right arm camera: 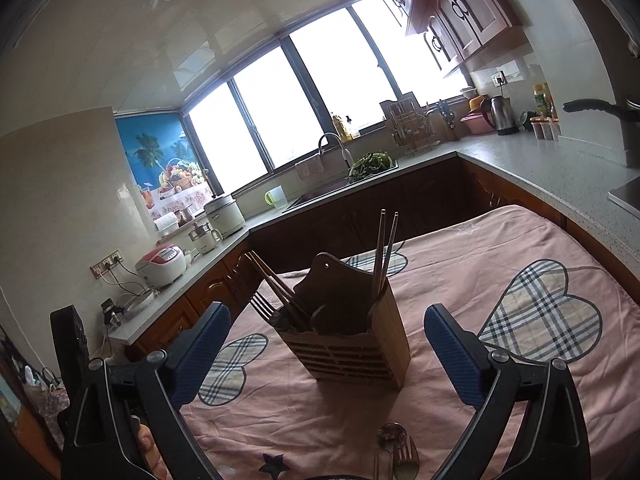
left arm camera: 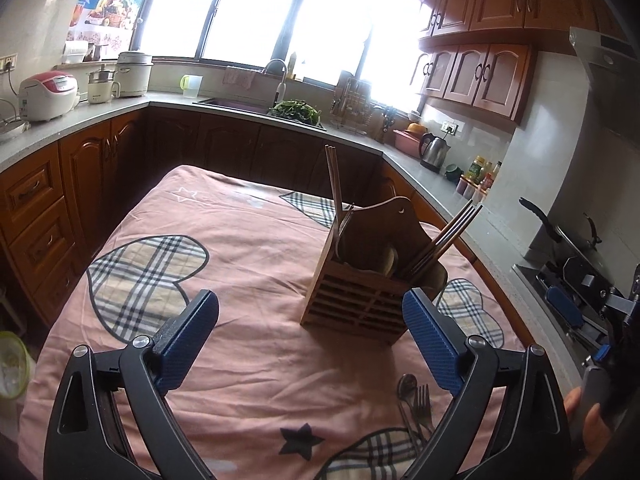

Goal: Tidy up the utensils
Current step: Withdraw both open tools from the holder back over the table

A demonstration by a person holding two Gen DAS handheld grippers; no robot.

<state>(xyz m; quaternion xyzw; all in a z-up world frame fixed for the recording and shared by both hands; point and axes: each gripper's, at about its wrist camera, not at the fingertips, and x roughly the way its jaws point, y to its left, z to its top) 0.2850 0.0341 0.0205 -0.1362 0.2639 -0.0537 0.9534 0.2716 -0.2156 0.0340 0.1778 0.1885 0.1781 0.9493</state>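
Note:
A wooden slatted utensil holder (left arm camera: 362, 280) stands on the pink tablecloth (left arm camera: 240, 272), holding chopsticks (left arm camera: 335, 184) and a fork. It also shows in the right wrist view (right arm camera: 352, 344). A metal spoon (left arm camera: 407, 388) and forks (left arm camera: 422, 408) lie on the cloth in front of it, near my left gripper's right finger; they also show at the bottom of the right wrist view (right arm camera: 394, 448). My left gripper (left arm camera: 312, 336) is open and empty, above the cloth just short of the holder. My right gripper (right arm camera: 326, 350) is open and empty, its fingers framing the holder from a little way back.
Wooden cabinets and a grey counter (left arm camera: 100, 120) surround the table on three sides, with rice cookers (left arm camera: 48, 94), a sink (left arm camera: 236, 104), a kettle (left arm camera: 434, 152) and a stove (left arm camera: 568, 264). My right gripper shows at the left view's right edge (left arm camera: 592, 304).

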